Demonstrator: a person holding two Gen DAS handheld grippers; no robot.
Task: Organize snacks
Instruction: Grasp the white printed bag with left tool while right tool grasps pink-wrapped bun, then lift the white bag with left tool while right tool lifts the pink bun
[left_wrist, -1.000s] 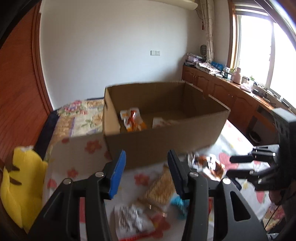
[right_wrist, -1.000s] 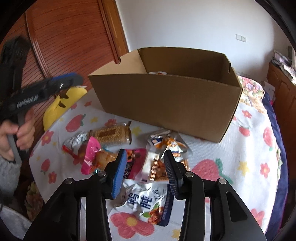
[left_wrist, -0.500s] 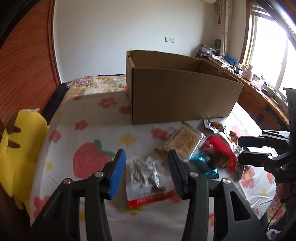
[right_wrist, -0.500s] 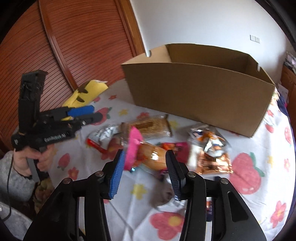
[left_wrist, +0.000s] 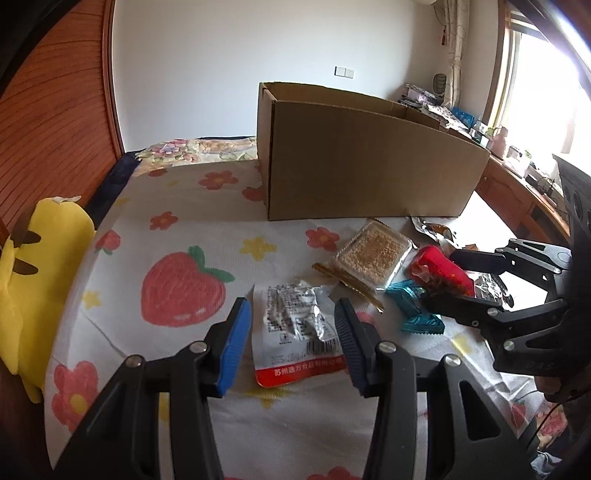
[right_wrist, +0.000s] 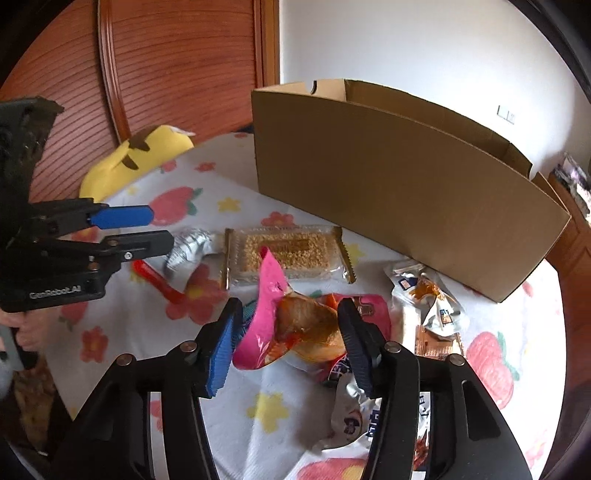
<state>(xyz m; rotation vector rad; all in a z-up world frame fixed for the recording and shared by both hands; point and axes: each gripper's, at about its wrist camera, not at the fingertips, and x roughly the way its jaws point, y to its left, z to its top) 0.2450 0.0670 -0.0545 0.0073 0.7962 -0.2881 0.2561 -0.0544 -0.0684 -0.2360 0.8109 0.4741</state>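
Floral cloth (right_wrist: 236, 413) bears pink snack (right_wrist: 291, 325) between right tool (right_wrist: 290, 343) fingers.

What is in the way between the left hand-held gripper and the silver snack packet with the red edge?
Nothing visible. The open left hand-held gripper already has the silver snack packet with the red edge between its fingers, lying on the flowery strawberry-print cloth.

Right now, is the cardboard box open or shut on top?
Open. The cardboard box has no lid or closed flaps; its inner back wall shows above the front rim.
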